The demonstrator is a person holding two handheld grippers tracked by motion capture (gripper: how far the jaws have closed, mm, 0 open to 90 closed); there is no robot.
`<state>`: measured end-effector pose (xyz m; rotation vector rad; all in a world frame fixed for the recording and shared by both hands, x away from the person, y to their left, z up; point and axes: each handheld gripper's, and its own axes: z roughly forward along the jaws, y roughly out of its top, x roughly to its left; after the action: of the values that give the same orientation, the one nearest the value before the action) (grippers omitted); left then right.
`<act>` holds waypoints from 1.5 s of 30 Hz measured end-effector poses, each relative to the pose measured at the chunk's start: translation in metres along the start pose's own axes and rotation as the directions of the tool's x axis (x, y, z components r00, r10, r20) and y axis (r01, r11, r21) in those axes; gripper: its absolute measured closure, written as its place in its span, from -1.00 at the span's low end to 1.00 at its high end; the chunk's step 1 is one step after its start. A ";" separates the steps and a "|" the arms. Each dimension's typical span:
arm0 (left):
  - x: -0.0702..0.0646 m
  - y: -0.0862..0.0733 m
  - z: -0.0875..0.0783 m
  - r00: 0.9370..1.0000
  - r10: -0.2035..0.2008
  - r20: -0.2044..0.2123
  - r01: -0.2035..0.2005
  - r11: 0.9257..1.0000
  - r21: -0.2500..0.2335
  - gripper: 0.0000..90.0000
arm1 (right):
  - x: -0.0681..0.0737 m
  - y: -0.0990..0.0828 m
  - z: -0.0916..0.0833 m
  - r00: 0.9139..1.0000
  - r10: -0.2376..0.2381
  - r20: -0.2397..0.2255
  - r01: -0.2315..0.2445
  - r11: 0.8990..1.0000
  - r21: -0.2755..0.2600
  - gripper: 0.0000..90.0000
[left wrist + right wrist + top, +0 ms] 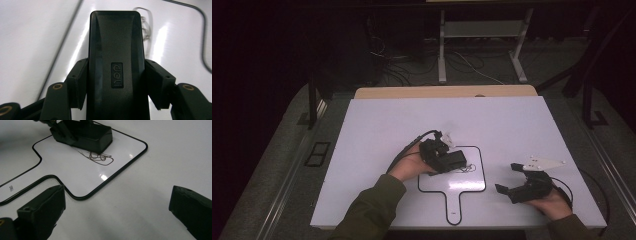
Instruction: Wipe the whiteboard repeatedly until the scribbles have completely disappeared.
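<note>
One black block-shaped eraser (116, 67) with a small label is sitting inside the outlined shape, at 10 o'clock from the right gripper (514, 181). The left gripper's (451, 161) jaws are pinching it; the right jaws are spreading wide, holding nothing. One scribble (98, 157) is lying beside it on the counter (512, 125).

One black eraser (116, 65), one scribble (98, 157) (possibly several strokes) just beyond it, two grippers: left gripper (447, 159), right gripper (511, 179).
</note>
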<state>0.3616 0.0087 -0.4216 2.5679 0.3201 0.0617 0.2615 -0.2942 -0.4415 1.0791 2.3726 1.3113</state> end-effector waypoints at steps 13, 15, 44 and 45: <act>0.017 0.002 0.002 1.000 0.002 -0.029 -0.002 1.000 -0.002 -0.13 | 0.000 0.000 0.000 1.000 0.002 0.001 -0.002 1.000 0.003 -1.00; 0.022 0.002 0.001 0.999 0.000 -0.034 0.000 1.000 -0.005 -0.13 | 0.000 0.000 0.000 1.000 0.001 0.001 -0.001 1.000 0.002 -1.00; 0.023 -0.018 -0.012 0.996 -0.056 -0.066 0.057 0.998 0.014 -0.13 | 0.000 0.000 0.000 1.000 0.000 0.001 0.000 1.000 0.001 -1.00; 0.020 -0.017 -0.012 0.997 -0.045 -0.063 0.047 0.999 0.015 -0.13 | 0.000 0.000 0.000 1.000 0.000 0.001 0.000 1.000 0.001 -1.00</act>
<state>0.3762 0.0336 -0.4213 2.5773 0.4048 0.1233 0.2617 -0.2947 -0.4416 1.0807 2.3728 1.3089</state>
